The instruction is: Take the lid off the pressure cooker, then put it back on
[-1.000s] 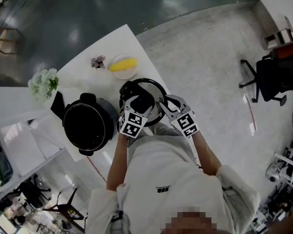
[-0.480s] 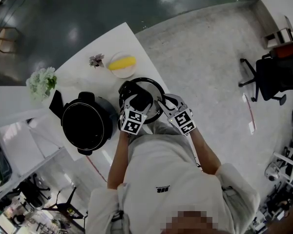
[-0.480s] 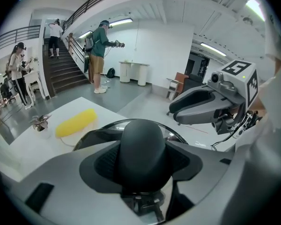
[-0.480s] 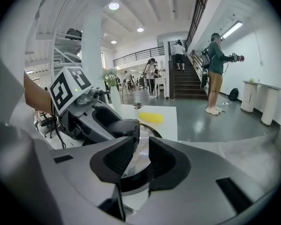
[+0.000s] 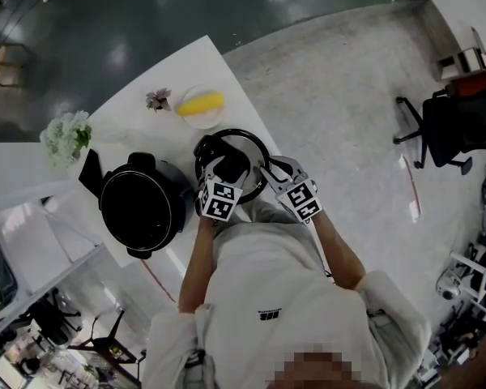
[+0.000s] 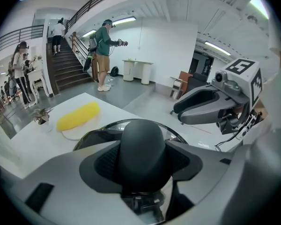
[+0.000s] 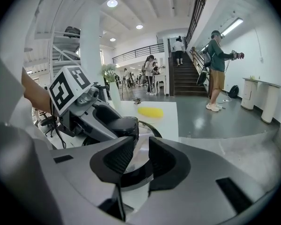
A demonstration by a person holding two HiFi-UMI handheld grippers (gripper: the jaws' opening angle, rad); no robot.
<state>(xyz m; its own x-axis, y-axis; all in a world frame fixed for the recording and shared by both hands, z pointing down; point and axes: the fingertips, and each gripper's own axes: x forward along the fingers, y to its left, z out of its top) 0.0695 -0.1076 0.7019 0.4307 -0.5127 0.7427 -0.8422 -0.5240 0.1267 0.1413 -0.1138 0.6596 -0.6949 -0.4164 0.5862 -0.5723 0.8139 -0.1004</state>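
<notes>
The left gripper is clamped on the lid's black knob, which fills the space between its pads. The right gripper stands just to the right at the lid's rim. Its jaws are narrowly apart with only glass showing through the gap, and they grip nothing.

The lid is at the near right end of the table, and its right rim reaches the table's edge. No view shows whether it rests on the top or hangs just above it.

The open pot stands just to the left, its wall almost against the lid's rim, so little room is left on that side. Beyond the lid is a strip of bare tabletop, then a plate with a yellow piece on it. A small sprig lies beside the plate. Flowers stand behind the pot, near the table's left side.

To the right of the table's edge the floor is open as far as a chair, well apart.
</notes>
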